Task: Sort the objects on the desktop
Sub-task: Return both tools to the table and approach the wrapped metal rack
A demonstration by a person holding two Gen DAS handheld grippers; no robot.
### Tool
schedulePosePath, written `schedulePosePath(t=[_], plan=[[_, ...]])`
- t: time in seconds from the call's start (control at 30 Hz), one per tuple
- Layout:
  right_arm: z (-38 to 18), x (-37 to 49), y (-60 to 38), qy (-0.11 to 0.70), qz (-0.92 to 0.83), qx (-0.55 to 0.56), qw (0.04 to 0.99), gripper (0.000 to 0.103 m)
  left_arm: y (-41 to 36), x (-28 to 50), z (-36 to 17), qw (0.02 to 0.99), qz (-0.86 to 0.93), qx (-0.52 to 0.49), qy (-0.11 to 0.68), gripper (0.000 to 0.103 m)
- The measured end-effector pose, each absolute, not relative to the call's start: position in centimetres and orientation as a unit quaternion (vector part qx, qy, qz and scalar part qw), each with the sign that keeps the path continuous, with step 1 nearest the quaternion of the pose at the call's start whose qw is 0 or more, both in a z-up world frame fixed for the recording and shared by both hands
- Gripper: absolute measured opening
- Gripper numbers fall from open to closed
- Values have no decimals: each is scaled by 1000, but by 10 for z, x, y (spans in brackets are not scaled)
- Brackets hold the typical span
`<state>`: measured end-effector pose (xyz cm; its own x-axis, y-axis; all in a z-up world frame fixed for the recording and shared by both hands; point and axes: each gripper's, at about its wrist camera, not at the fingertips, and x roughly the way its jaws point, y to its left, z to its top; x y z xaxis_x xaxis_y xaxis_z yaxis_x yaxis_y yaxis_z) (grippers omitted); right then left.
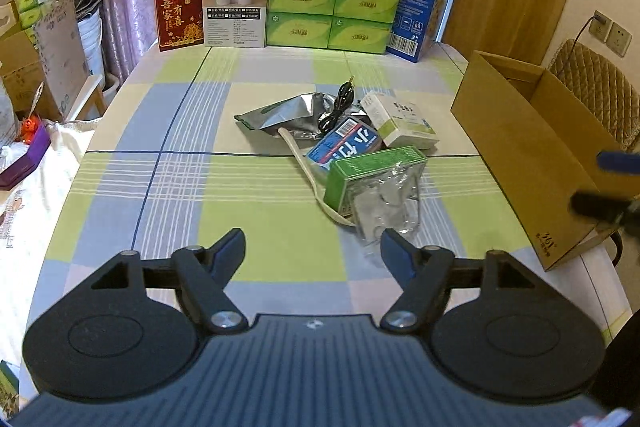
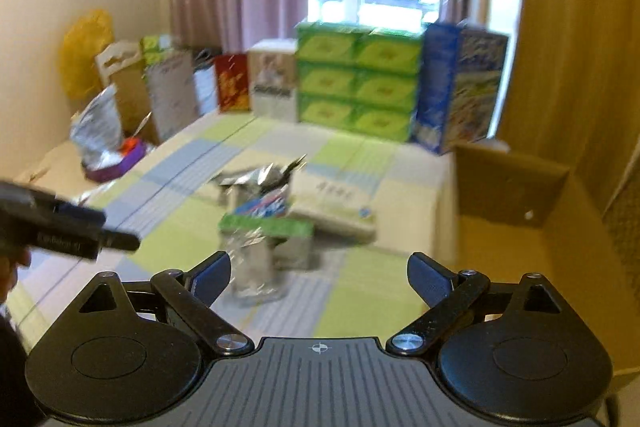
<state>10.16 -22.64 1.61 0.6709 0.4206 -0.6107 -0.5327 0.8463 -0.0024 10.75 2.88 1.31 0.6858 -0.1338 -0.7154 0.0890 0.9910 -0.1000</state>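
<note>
Sorting looks barely begun: left gripper [image 1: 312, 247] and right gripper [image 2: 319, 273] hang wide open and empty, while the green cellophane-wrapped box [image 1: 372, 179] and its neighbours lie heaped left of the open brown cardboard box [image 1: 532, 147].

The tablecloth [image 1: 168, 187] is matt woven cloth. At its centre lie a crinkled, shiny foil pouch [image 1: 280, 113] and a green carton [image 1: 374, 167] in glossy clear plastic wrap. At 3 o'clock, the box [image 1: 532, 155] is matt brown cardboard.
</note>
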Motion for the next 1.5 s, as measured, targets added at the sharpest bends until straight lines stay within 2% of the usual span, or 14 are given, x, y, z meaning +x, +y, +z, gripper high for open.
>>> schedulePosePath(t=[0.4,0.5,0.6,0.77,0.87,0.93,1.07,1.5], plan=[[-73,133,-175,343,321,-137,872,93,35,136,-36,915,-81,6,396,80],[-86,144,-163,334,342,-162,864,92,29,141,-49,915,-98,29,391,81],[-97,158,-155,336,350,-167,858,92,30,145,-53,918,-109,42,379,86],[-110,174,-141,348,356,-168,851,91,38,154,-60,917,-103,61,379,86],[-117,180,-133,354,354,-177,848,82,41,157,-63,915,-102,59,385,86],[-121,184,-131,362,350,-175,846,69,39,158,-64,914,-106,64,386,86],[-119,185,-132,370,336,-172,849,52,32,160,-67,910,-120,69,390,86],[-96,180,-188,403,236,-117,876,51,-10,178,-68,912,-163,161,340,85]])
